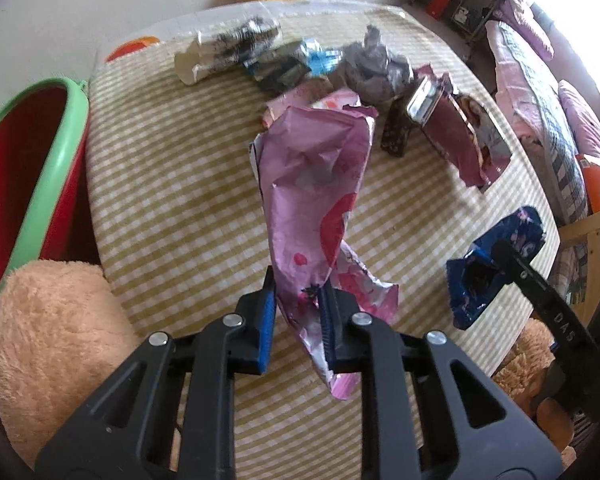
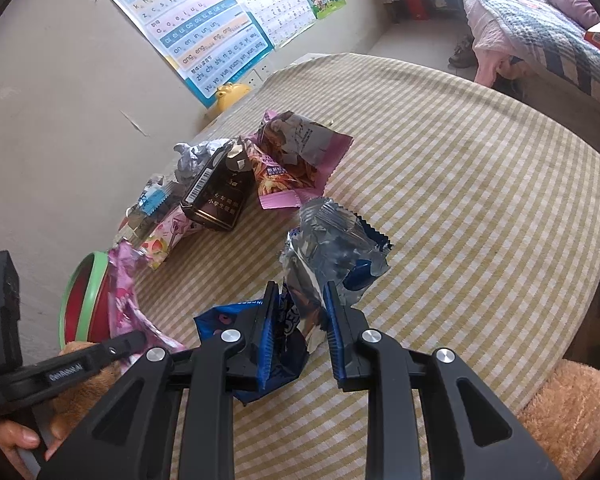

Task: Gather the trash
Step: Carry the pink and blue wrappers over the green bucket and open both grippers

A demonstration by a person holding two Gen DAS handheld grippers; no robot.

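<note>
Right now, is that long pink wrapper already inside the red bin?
No: the pink wrapper hangs pinched in the left hand-held gripper above the checked tablecloth, while the red bin stands off to the side.

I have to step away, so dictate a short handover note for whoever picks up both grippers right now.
Left hand-held gripper: shut on the pink wrapper, lifted above the checked table.
Right hand-held gripper: shut on the blue wrapper.
Red bin sits left of the table; neither wrapper is in it yet.
Left: the dark box, the purple snack bag, the grey crumpled wrapper and others.
</note>
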